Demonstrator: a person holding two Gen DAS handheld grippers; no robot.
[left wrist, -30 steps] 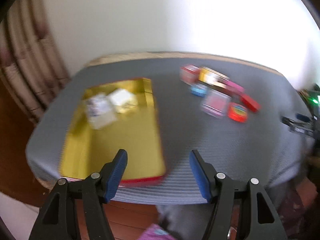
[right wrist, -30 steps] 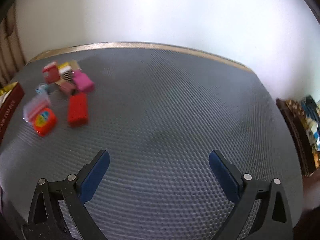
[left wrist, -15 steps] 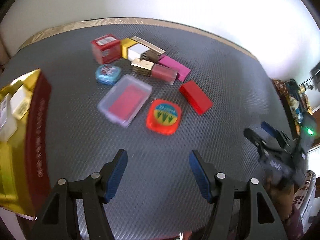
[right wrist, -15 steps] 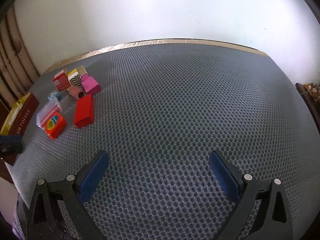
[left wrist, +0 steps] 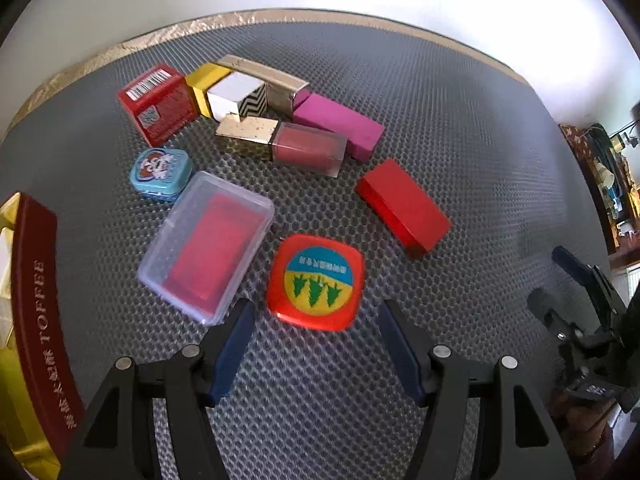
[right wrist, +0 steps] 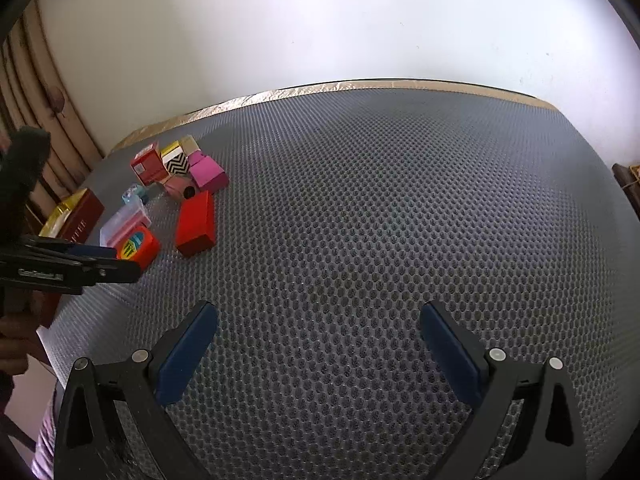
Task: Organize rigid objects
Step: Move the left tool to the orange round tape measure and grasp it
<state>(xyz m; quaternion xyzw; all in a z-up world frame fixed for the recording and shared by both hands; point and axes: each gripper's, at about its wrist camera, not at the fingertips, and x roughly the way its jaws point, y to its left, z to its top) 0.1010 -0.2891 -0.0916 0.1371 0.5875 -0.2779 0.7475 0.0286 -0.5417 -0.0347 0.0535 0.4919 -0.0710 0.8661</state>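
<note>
Your left gripper [left wrist: 314, 336] hangs just over the grey honeycomb mat on the table [left wrist: 460, 128], its blue pads spread apart and pinching nothing. Right in front of it, between the two pads, lies a flat red tin with a blue and yellow badge [left wrist: 316, 282]. Just to the left of that tin sits a clear plastic case with a red card inside [left wrist: 208, 242], its near corner close to your left pad. At the table's left edge you have the dark red toffee box with its gold lining [left wrist: 34, 320], open side up.

Farther in, a plain red box [left wrist: 402, 214] lies to the right of the tin, apart from it. A small blue tin [left wrist: 160, 174] sits just beyond the clear case. Behind these, toward the far left corner, the rest are bunched and touching: a pink bottle with a gold cap [left wrist: 288, 144], a magenta box [left wrist: 338, 124], a black and white zigzag box [left wrist: 236, 98], a yellow box [left wrist: 202, 82], a gold bar [left wrist: 266, 78] and a red barcode box [left wrist: 158, 102].

Your right gripper [right wrist: 320, 344] is held over the bare middle of the mat, its pads wide apart with nothing between them, well clear of the pile at its far left.
</note>
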